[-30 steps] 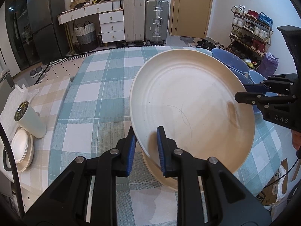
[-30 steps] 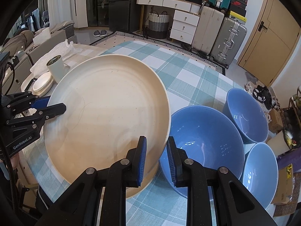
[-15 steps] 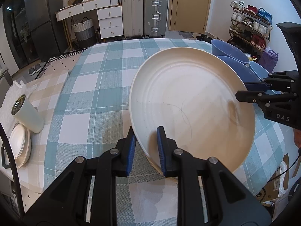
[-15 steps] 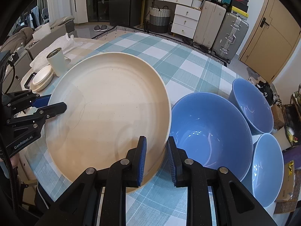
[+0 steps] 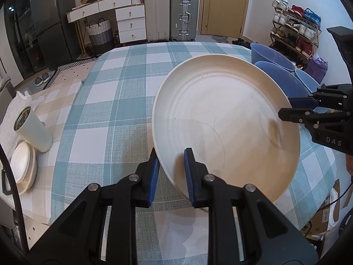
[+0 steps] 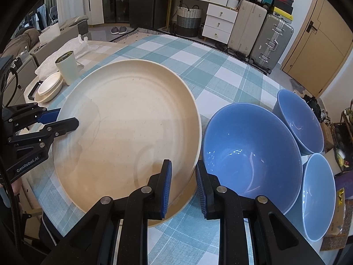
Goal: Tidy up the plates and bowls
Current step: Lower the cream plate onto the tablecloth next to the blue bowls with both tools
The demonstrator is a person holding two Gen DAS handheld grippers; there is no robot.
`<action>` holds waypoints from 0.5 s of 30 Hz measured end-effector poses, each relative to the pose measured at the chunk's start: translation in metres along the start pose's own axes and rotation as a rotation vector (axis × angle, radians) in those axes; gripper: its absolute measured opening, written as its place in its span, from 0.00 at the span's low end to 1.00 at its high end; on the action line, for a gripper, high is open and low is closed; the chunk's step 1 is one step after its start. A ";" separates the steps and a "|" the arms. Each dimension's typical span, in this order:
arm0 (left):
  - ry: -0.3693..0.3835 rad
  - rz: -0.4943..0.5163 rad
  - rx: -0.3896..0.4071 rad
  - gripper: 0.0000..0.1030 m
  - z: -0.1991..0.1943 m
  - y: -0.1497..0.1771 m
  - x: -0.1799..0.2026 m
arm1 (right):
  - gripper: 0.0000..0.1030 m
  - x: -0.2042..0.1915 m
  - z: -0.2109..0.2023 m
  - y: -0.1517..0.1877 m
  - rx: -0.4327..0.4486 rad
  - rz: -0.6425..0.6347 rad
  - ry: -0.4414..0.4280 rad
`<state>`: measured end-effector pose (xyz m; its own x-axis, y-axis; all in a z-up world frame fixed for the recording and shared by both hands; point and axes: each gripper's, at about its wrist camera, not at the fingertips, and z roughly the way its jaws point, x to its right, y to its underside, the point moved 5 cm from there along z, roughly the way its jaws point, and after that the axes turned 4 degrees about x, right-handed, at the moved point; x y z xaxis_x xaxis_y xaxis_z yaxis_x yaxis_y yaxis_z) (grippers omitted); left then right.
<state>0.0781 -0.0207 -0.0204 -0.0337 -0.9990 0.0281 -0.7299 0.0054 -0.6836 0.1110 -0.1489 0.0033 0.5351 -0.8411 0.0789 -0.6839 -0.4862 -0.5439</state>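
Plate work is at the lowering stage. Compared with a second ago, the cream plate (image 5: 220, 119) sits lower and flatter: the second cream plate under it, plainly showing beneath its near edge back then, is now almost covered, with only a sliver left at the near rim (image 6: 176, 215).

On the left, the left tool (image 5: 171, 172) is clamped narrow on the plate's near-left rim, blue pads either side of the edge. The plate spans the middle of the checked worktop (image 5: 114, 92). On the right, the right tool (image 6: 183, 185) pinches the opposite rim just as tightly, and the large blue bowl (image 6: 251, 152) stands just beside that edge, with two smaller blue bowls (image 6: 297, 121) beyond it.

So the stack looks nearly seated; I judge the release comes next, with care that the right tool clears the bowl.
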 end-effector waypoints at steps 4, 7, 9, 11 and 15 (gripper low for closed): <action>-0.005 -0.001 -0.008 0.17 0.003 0.001 -0.003 | 0.22 -0.002 0.002 0.001 -0.003 -0.004 0.000; -0.007 0.001 -0.013 0.17 0.004 0.003 -0.003 | 0.22 -0.003 0.004 0.003 -0.005 -0.002 0.000; -0.009 0.005 -0.016 0.17 0.005 0.003 -0.003 | 0.22 -0.003 0.006 0.005 -0.010 -0.002 0.001; -0.012 0.007 -0.018 0.17 0.007 0.003 -0.003 | 0.22 -0.004 0.007 0.007 -0.015 -0.004 0.005; -0.017 0.015 -0.021 0.17 0.012 0.003 -0.001 | 0.22 -0.004 0.012 0.011 -0.025 -0.002 0.010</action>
<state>0.0846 -0.0198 -0.0315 -0.0329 -0.9994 0.0058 -0.7438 0.0206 -0.6680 0.1075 -0.1481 -0.0133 0.5319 -0.8421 0.0886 -0.6950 -0.4940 -0.5224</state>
